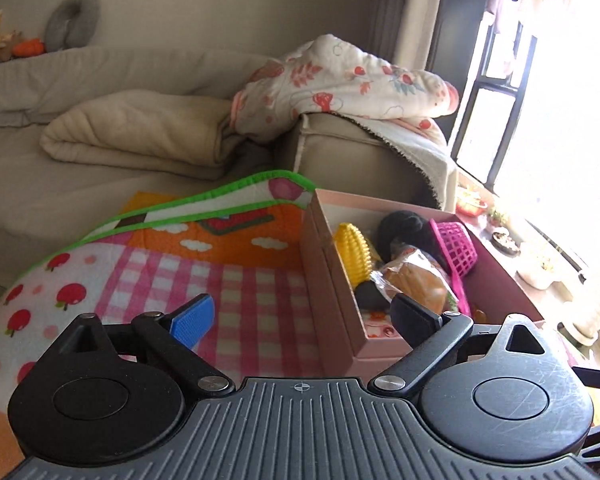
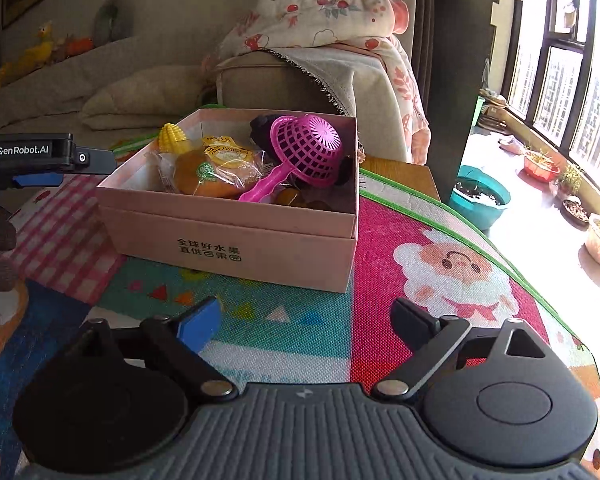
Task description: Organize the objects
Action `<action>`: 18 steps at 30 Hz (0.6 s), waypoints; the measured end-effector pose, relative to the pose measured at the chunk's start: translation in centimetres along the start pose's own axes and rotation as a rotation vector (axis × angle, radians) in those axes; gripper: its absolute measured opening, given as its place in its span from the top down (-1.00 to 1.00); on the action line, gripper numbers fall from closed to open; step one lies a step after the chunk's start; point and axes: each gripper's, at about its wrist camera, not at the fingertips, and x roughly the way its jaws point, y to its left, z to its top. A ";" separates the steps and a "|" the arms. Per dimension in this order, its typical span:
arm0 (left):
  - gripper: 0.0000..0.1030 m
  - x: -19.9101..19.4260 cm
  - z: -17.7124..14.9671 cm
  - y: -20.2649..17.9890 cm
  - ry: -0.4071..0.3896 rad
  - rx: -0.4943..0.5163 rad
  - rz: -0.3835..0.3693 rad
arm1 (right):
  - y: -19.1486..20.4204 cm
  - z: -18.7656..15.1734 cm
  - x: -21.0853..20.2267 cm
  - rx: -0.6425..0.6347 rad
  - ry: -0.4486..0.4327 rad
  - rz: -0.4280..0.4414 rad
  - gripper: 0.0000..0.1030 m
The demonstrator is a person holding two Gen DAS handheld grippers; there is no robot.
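A pink cardboard box (image 2: 236,236) stands on a colourful play mat (image 2: 284,320). It holds a yellow toy corn (image 2: 172,136), a wrapped bun (image 2: 216,172), a magenta plastic strainer (image 2: 304,152) and a dark object behind. The box (image 1: 332,292) shows in the left wrist view with the corn (image 1: 354,252) and strainer (image 1: 456,248). My left gripper (image 1: 304,320) is open and empty beside the box's near wall. My right gripper (image 2: 304,320) is open and empty, in front of the box. The left gripper (image 2: 40,168) shows at the left in the right wrist view.
A beige sofa (image 1: 100,92) with folded blankets and a floral quilt (image 1: 340,76) stands behind the mat. Plant pots (image 2: 540,166) and a teal basin (image 2: 480,196) line the floor by the window at the right.
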 end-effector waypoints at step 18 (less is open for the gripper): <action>-0.91 -2.8 -9.7 -4.9 0.142 0.175 0.117 | 1.9 -4.7 -1.4 0.106 0.009 -0.053 -1.00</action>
